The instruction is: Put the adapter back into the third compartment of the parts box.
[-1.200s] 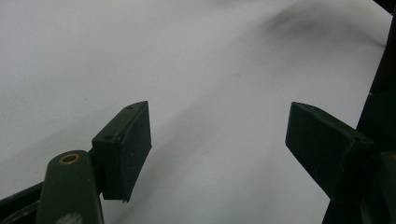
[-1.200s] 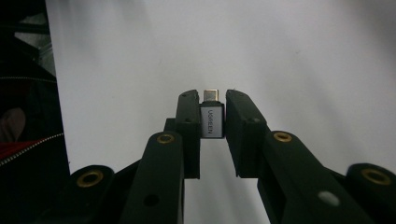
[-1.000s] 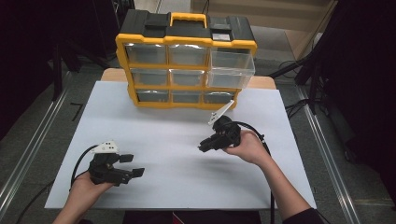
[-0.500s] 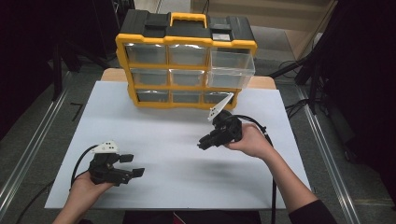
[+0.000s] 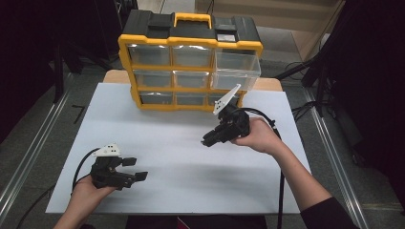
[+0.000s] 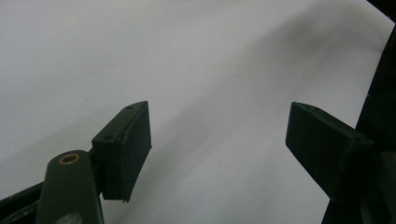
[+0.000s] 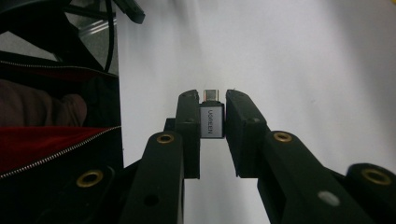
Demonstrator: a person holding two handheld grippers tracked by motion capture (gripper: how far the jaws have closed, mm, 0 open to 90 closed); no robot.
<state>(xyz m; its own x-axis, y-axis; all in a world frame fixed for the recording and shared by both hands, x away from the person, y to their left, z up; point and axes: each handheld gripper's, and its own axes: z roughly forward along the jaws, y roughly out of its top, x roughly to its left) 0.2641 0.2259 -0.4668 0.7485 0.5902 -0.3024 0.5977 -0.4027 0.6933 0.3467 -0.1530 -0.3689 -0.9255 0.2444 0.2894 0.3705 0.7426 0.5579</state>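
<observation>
- My right tool (image 7: 212, 100) is clamped on a small silver metal USB-C adapter with a printed brand name (image 7: 212, 120), pinched by its flat sides between the two black jaws, plug end pointing away from me. In the high view that right tool (image 5: 208, 140) hangs above the middle of the white tabletop (image 5: 181, 157), not touching it.
- The adapter is small and smooth, and I judge the grip shallow: only the jaw tips hold it. A twist of my wrist or a slight easing of the squeeze could let it swivel or shoot out forward.
- If it drops here it would land on the bare white sheet and could skid off toward an edge and down to the floor.
- My left tool (image 5: 133, 169) rests low at the near left of the tabletop, jaws spread wide with nothing between them (image 6: 219, 140). It is well apart from the right one, so it could not catch a slip.
- The yellow-and-black plastic drawer organiser with clear drawers (image 5: 191, 62) stands at the far edge; its top right clear drawer (image 5: 236, 71) is pulled out. Swinging my right hand (image 5: 260, 136) back carelessly could knock that drawer.
- The surface is plain, matte and evenly lit. Around it the room is dark, with metal rails (image 5: 28, 157) along the sides and cables on the floor.
</observation>
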